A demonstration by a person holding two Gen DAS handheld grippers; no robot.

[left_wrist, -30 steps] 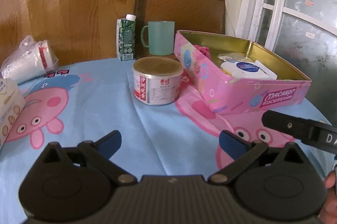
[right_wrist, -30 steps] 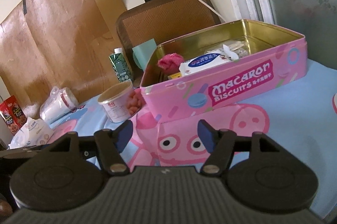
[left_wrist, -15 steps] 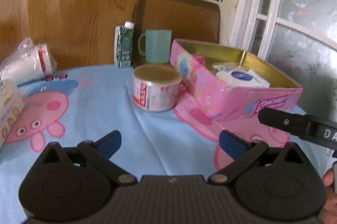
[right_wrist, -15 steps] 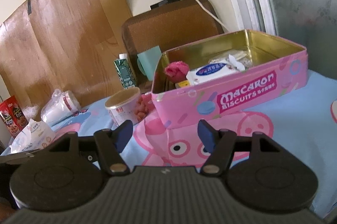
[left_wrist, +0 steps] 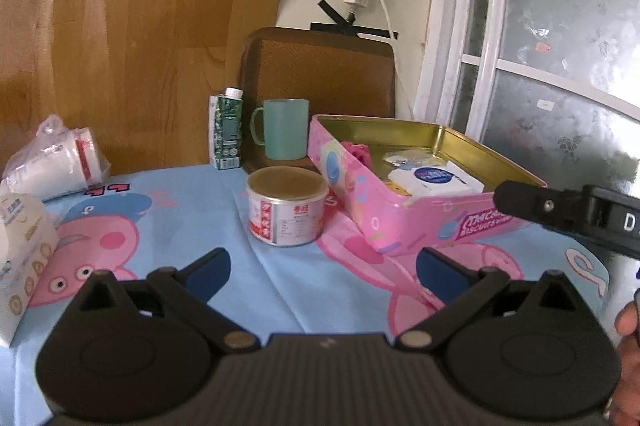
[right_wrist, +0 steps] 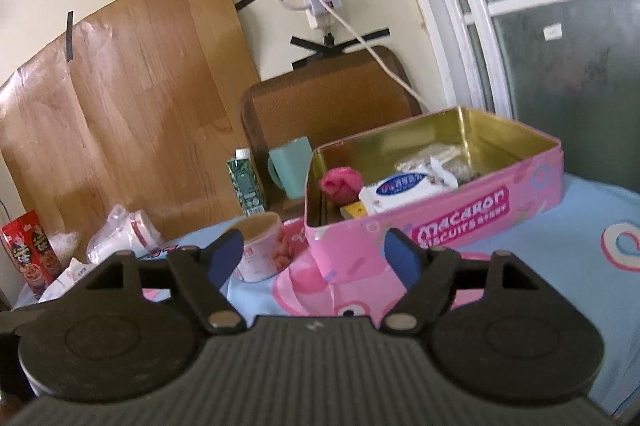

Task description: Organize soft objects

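Note:
A pink Macaron biscuit tin (left_wrist: 376, 202) (right_wrist: 472, 222) stands open on the table. Inside lie a pink fluffy ball (right_wrist: 340, 184) (left_wrist: 358, 152), a white wipes pack (right_wrist: 404, 188) (left_wrist: 434, 180) and a clear packet (right_wrist: 440, 156). My left gripper (left_wrist: 322, 272) is open and empty, held above the tablecloth in front of a can. My right gripper (right_wrist: 314, 258) is open and empty, in front of the tin's near corner. Part of the right gripper shows in the left wrist view (left_wrist: 568, 214).
A short can (left_wrist: 286, 206) (right_wrist: 262, 250) sits left of the tin. Behind stand a green carton (left_wrist: 226, 132), a teal mug (left_wrist: 284, 130) and a brown chair back (left_wrist: 320, 70). Bagged paper cups (left_wrist: 56, 164), a tissue pack (left_wrist: 20, 246) and red snack packs (right_wrist: 30, 254) lie left.
Both grippers have lifted and pulled back from the tin, tilting upward so more wall shows. Both stay open and empty.

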